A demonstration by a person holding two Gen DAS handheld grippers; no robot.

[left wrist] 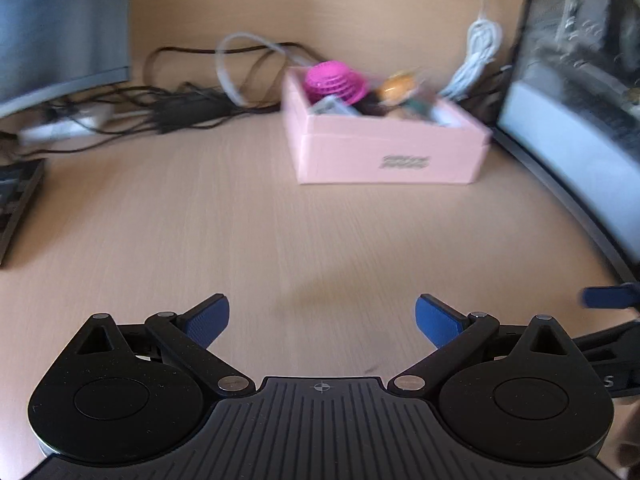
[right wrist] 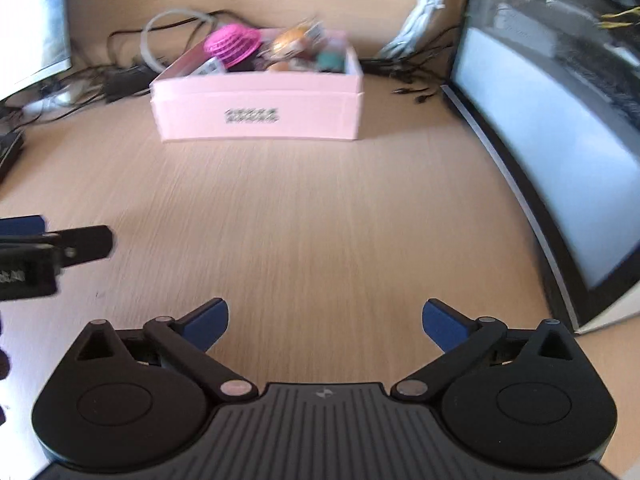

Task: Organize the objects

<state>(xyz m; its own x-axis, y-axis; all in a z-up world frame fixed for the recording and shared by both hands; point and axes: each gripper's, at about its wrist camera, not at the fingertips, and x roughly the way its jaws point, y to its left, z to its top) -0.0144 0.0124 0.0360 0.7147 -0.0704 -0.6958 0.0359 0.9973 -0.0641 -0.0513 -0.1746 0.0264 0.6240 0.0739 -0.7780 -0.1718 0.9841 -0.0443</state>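
We find the far pink cardboard box [right wrist: 258, 114] already filled with toys, the pale wooden desk [right wrist: 320, 220] otherwise bare, and both the left gripper [left wrist: 322, 316] and right gripper [right wrist: 325, 318] wide apart, empty.

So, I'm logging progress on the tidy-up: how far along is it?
Looks nearly done: the pink box already holds the magenta toy and other items. Left gripper and right gripper are open and empty. No loose items show on the desk.
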